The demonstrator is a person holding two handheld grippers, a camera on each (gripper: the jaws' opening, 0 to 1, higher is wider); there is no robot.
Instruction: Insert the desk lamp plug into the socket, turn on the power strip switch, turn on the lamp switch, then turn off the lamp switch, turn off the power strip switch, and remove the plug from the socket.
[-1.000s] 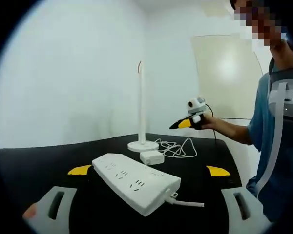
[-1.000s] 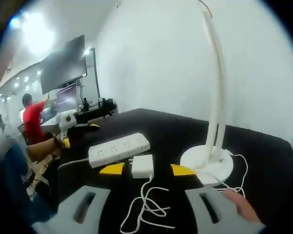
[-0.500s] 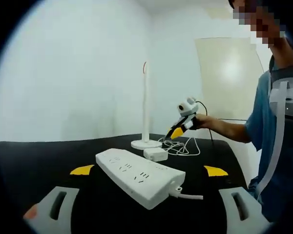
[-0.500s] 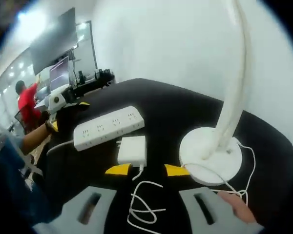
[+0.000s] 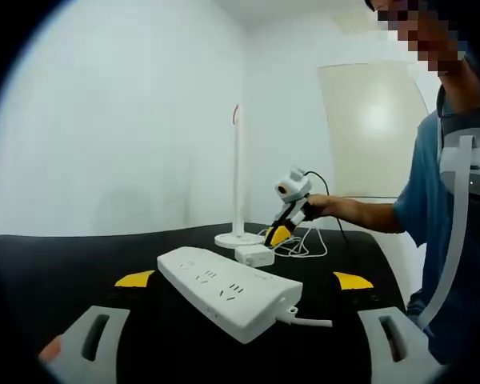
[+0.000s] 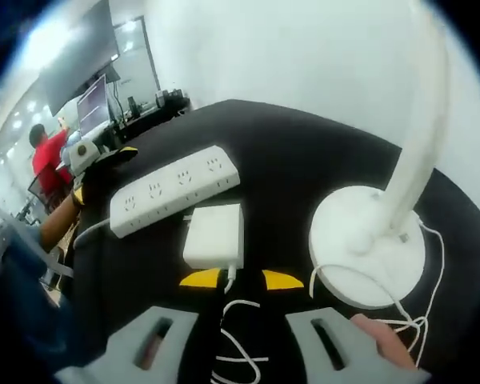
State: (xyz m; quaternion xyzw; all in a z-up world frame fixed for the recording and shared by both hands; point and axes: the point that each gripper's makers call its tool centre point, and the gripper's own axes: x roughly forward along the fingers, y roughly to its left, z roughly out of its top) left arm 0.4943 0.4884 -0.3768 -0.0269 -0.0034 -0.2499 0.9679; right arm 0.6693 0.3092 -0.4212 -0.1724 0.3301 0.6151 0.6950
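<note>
Right gripper [image 6: 242,278], fingers apart, straddles the cord at the plug's [image 6: 214,235] 6 o'clock; light, rigid: pinch its flat sides.

Both fisheye views are evenly bright, bowed at the edges, slightly soft, with ceiling lights [image 6: 44,40] glaring upper left.

black table [image 5: 64,264], power strip [image 5: 224,294], lamp [image 6: 376,240], plug [image 6: 214,234]
</note>
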